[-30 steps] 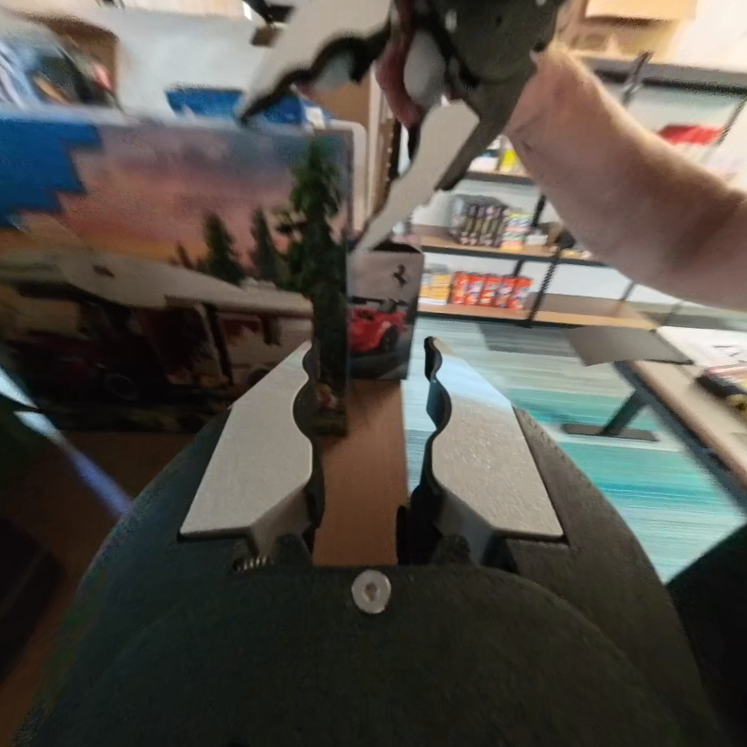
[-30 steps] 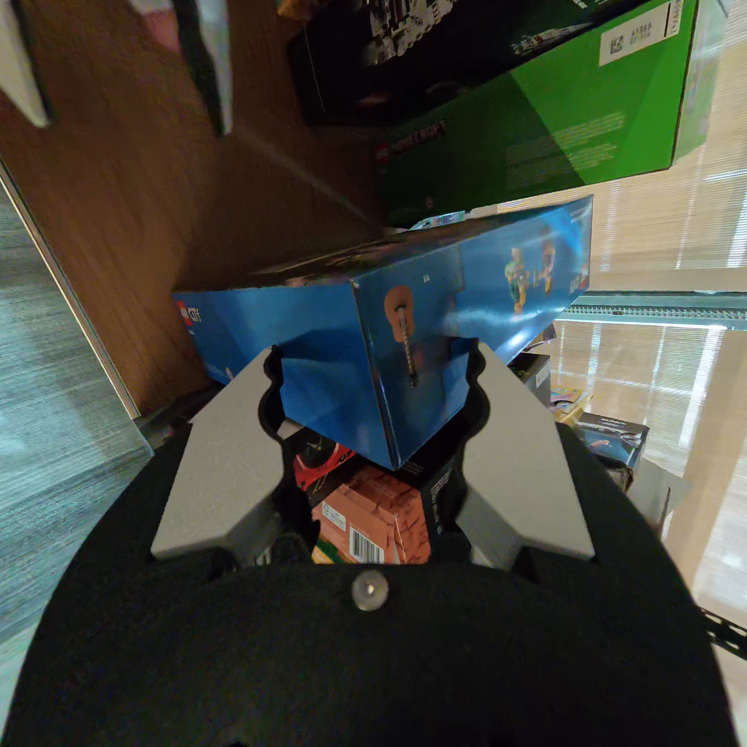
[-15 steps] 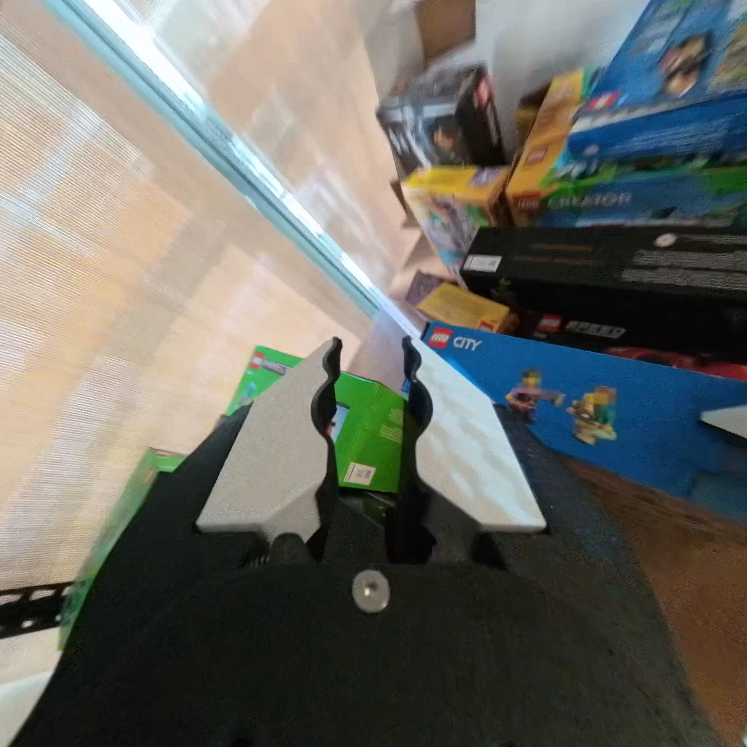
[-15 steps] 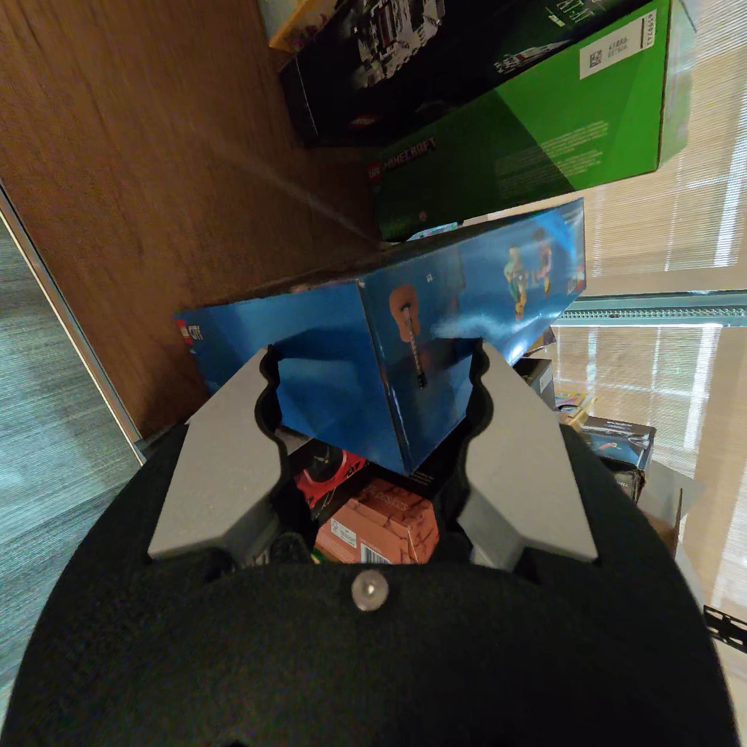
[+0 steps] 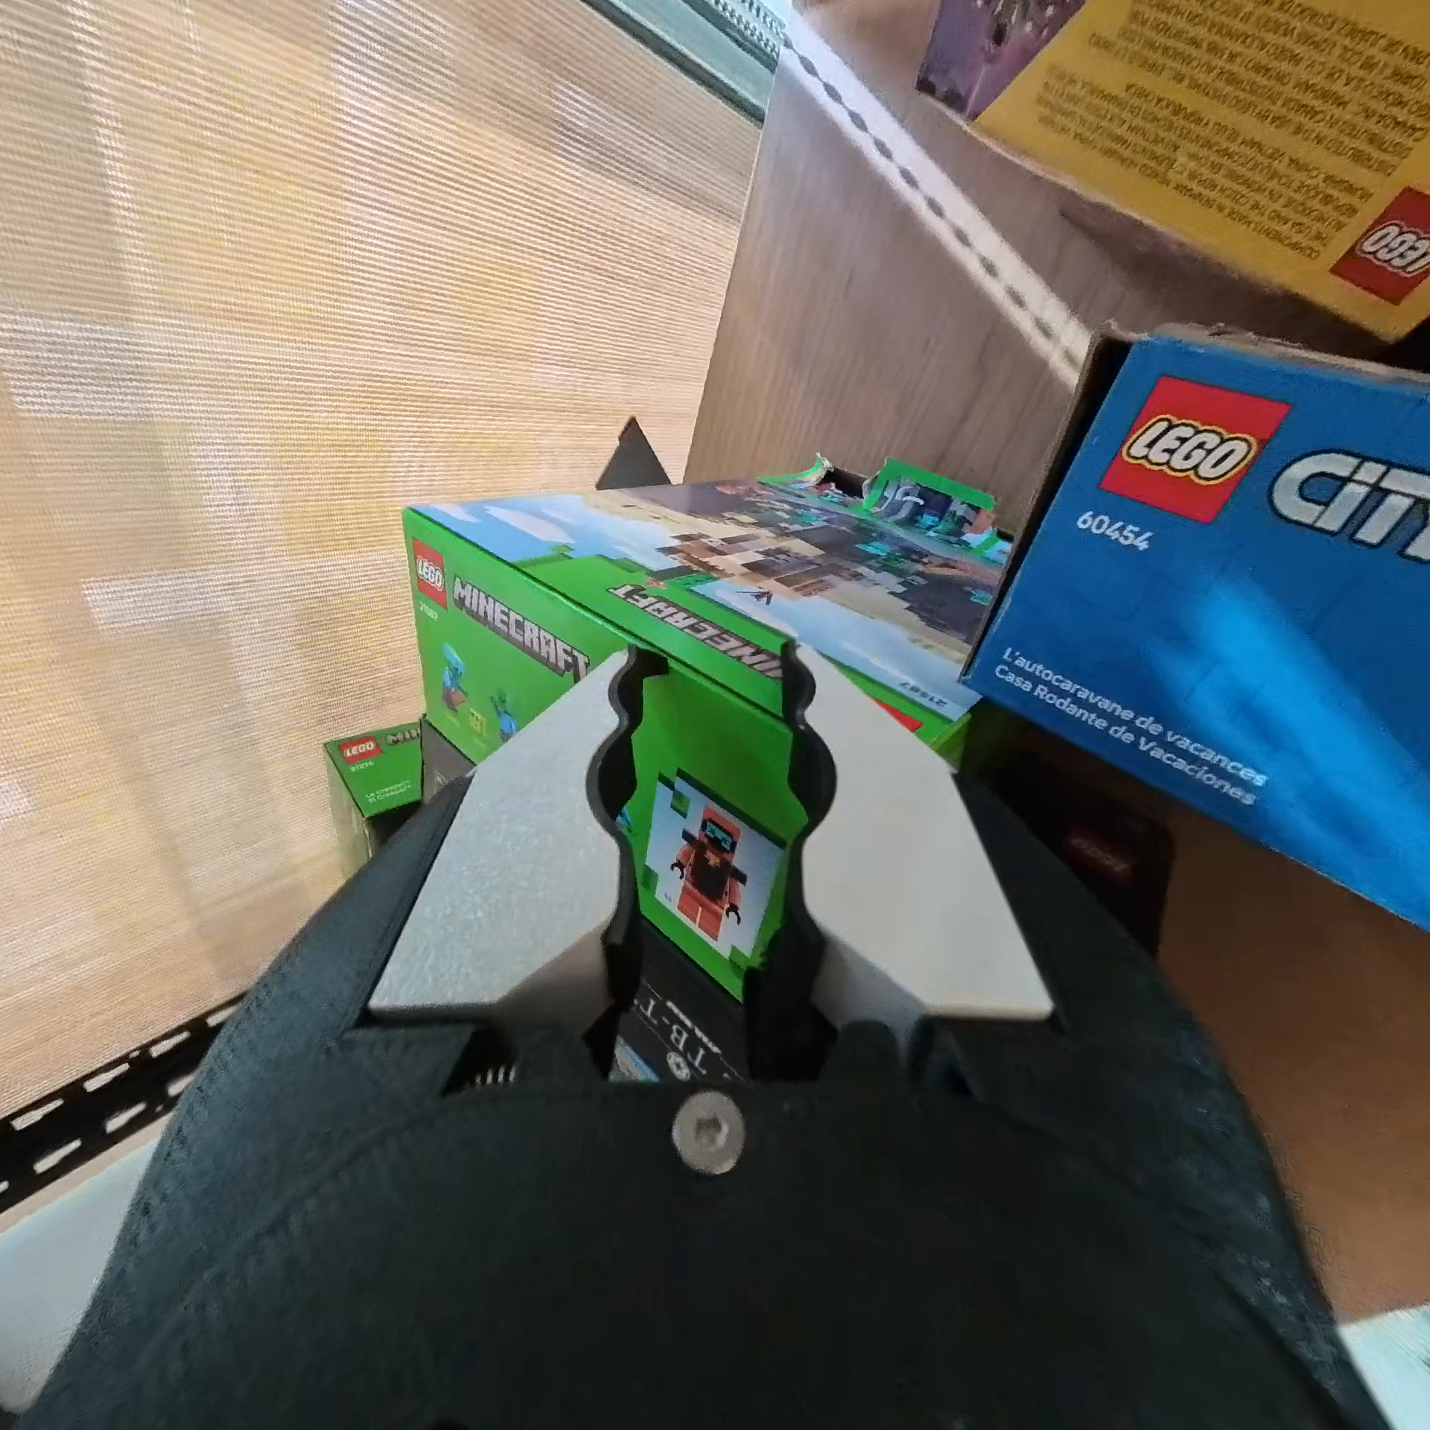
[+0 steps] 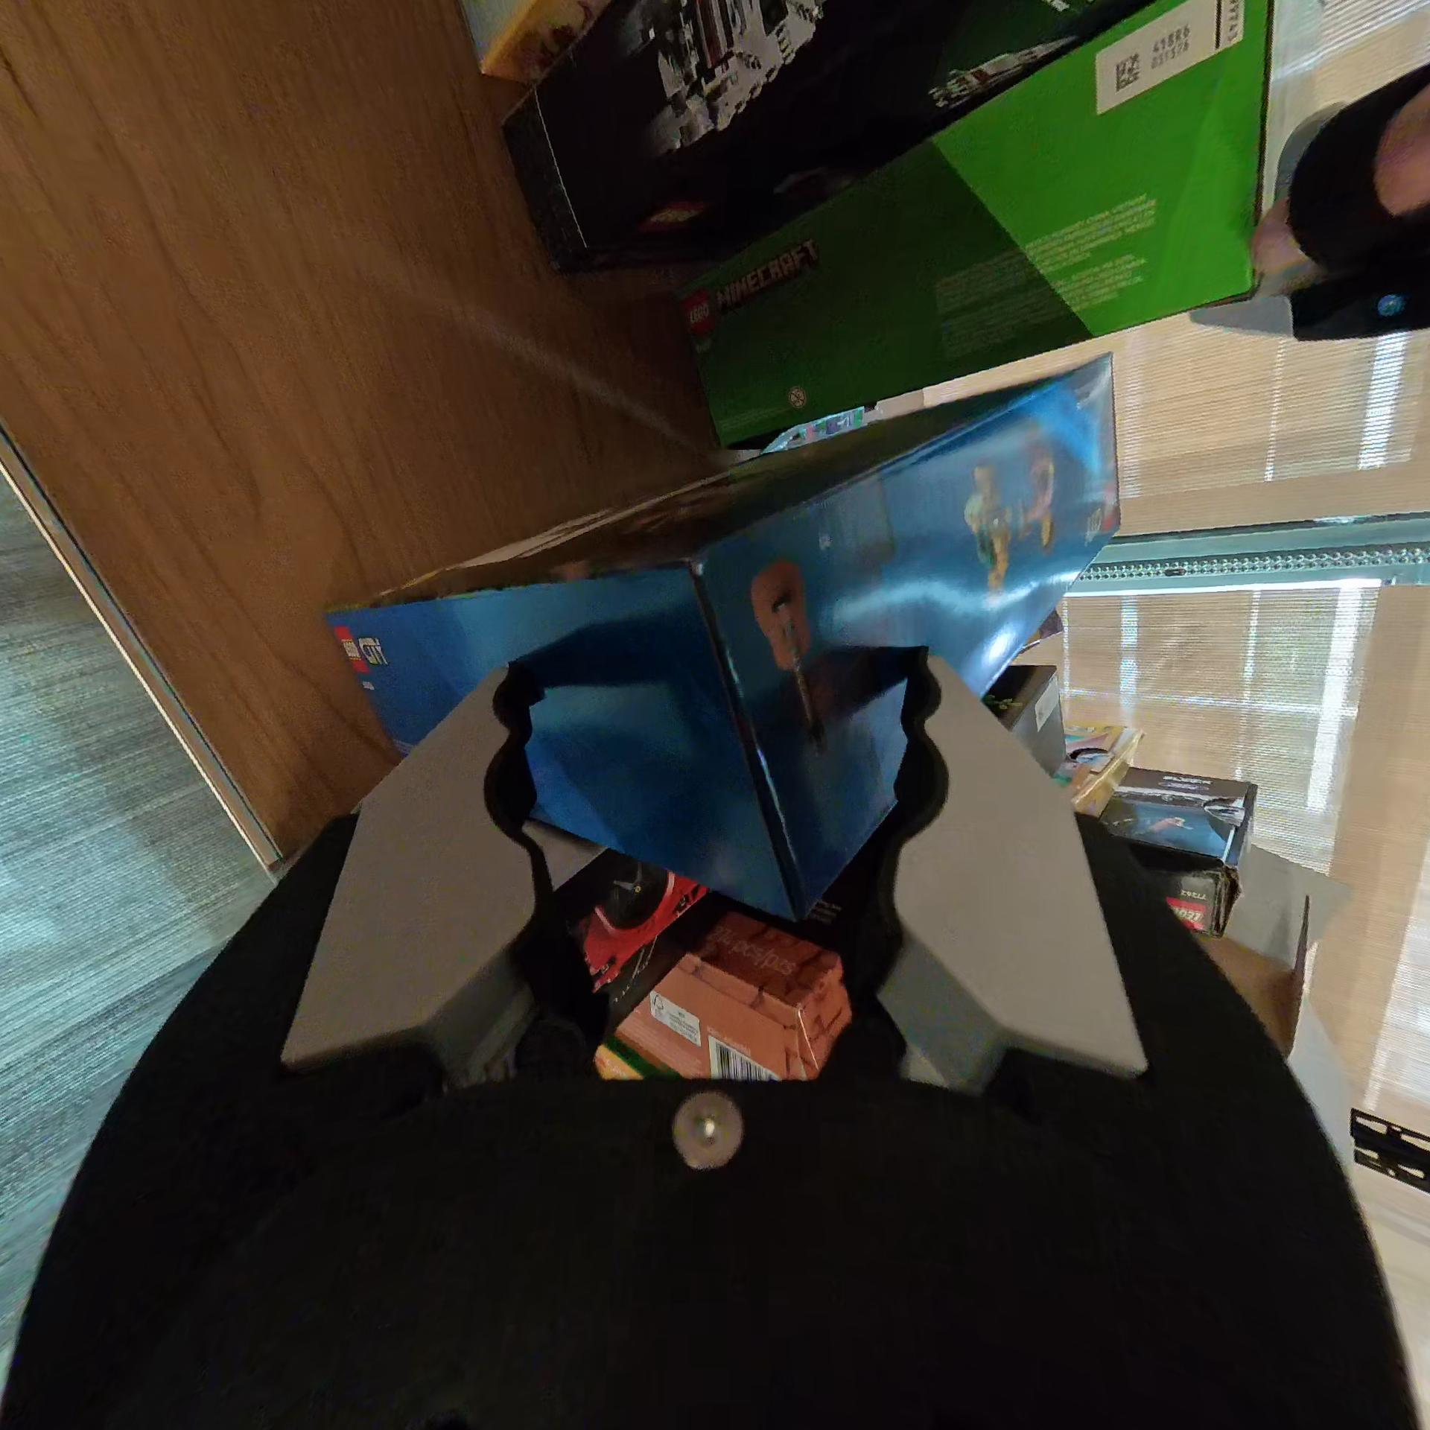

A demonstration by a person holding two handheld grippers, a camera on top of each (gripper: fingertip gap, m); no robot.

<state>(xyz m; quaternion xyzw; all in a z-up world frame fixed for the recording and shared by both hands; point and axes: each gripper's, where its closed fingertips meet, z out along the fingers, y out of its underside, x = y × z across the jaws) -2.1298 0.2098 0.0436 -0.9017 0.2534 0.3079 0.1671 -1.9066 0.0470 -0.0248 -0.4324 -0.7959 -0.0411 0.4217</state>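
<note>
My right tongs stand wide around the near corner of the tilted blue box over the wooden table, though I cannot tell if they press it, while my left tongs, parted and empty, point at the red-logoed green box just left of it.
</note>
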